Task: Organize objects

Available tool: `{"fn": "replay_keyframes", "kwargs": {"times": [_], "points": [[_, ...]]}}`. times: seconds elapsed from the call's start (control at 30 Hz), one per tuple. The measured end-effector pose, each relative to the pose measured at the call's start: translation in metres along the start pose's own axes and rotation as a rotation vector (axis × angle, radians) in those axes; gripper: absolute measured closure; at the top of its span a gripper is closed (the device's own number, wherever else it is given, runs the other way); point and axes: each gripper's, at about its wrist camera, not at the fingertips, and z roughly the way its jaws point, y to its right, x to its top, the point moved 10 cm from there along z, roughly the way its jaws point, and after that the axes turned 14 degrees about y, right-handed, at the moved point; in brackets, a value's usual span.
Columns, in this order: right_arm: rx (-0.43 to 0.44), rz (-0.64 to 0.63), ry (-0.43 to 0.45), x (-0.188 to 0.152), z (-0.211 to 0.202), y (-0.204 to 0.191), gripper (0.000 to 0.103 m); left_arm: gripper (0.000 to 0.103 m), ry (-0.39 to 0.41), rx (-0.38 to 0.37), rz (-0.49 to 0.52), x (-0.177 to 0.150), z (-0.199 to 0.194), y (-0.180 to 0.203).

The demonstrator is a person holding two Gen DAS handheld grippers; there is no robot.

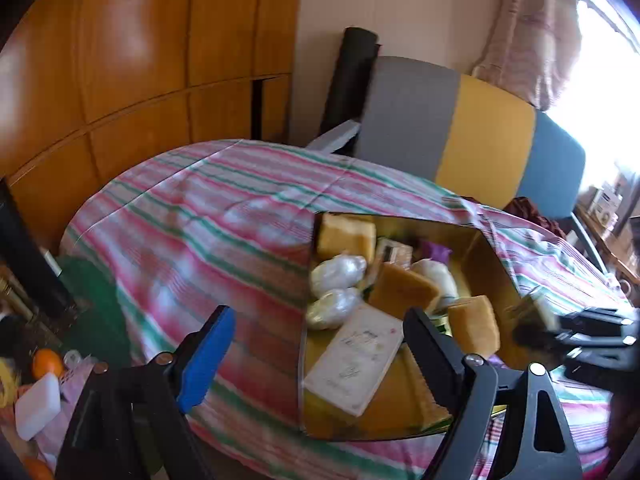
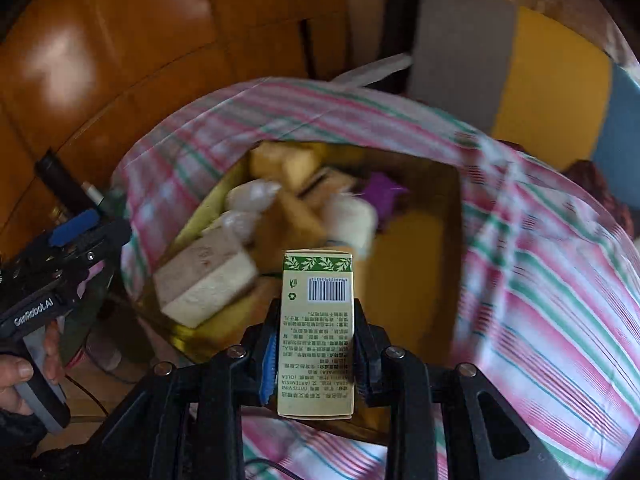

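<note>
A gold cardboard box (image 1: 486, 256) (image 2: 416, 240) sits on a striped cloth and holds several items: tan soap bars (image 1: 404, 290), white wrapped bundles (image 1: 338, 274), a purple item (image 2: 384, 192) and a flat white carton (image 1: 354, 358). My right gripper (image 2: 316, 344) is shut on a green-and-cream soap carton (image 2: 316, 320) with a barcode, held over the box's near edge. The right gripper also shows in the left wrist view (image 1: 580, 332). My left gripper (image 1: 320, 344) is open and empty, at the box's near left side. It also shows in the right wrist view (image 2: 80, 232).
The pink, green and white striped cloth (image 1: 192, 224) covers the bed or table. A grey, yellow and blue chair (image 1: 480, 136) stands behind it, wooden cabinets (image 1: 120, 60) to the left. On the floor at left lie an orange (image 1: 47, 362) and a white block (image 1: 38, 404).
</note>
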Motion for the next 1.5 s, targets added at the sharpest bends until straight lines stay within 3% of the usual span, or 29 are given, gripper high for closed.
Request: {"fn": "replay_keyframes", "kwargs": {"times": [0.27,0.47,0.53,0.67,0.9,1.03,1.5], "points": [[-0.051,-0.024,-0.090,-0.019,0.051,-0.010,0.073,0.002,0.001,0.027,-0.036,-0.005,0.001,-0.015],[-0.059,-0.002,-0.106,-0.030,0.057,-0.003,0.058,0.000,-0.025,0.044,-0.018,-0.012,0.006,-0.011],[-0.056,0.013,-0.081,-0.028,0.051,-0.002,0.052,0.000,-0.028,0.052,-0.020,-0.012,0.007,-0.011],[-0.061,0.042,0.026,-0.016,0.024,0.000,0.051,0.000,-0.030,0.056,-0.042,-0.010,0.006,-0.011],[-0.283,0.050,0.226,0.000,-0.025,0.017,0.050,0.000,-0.002,0.080,-0.062,-0.007,-0.007,-0.009],[-0.339,0.065,0.250,-0.004,-0.031,0.022,0.050,0.000,0.001,0.085,-0.045,-0.014,-0.014,-0.002],[-0.375,0.083,0.276,-0.021,-0.050,0.027,0.050,0.005,0.029,0.078,0.013,-0.027,-0.028,0.016]]}}
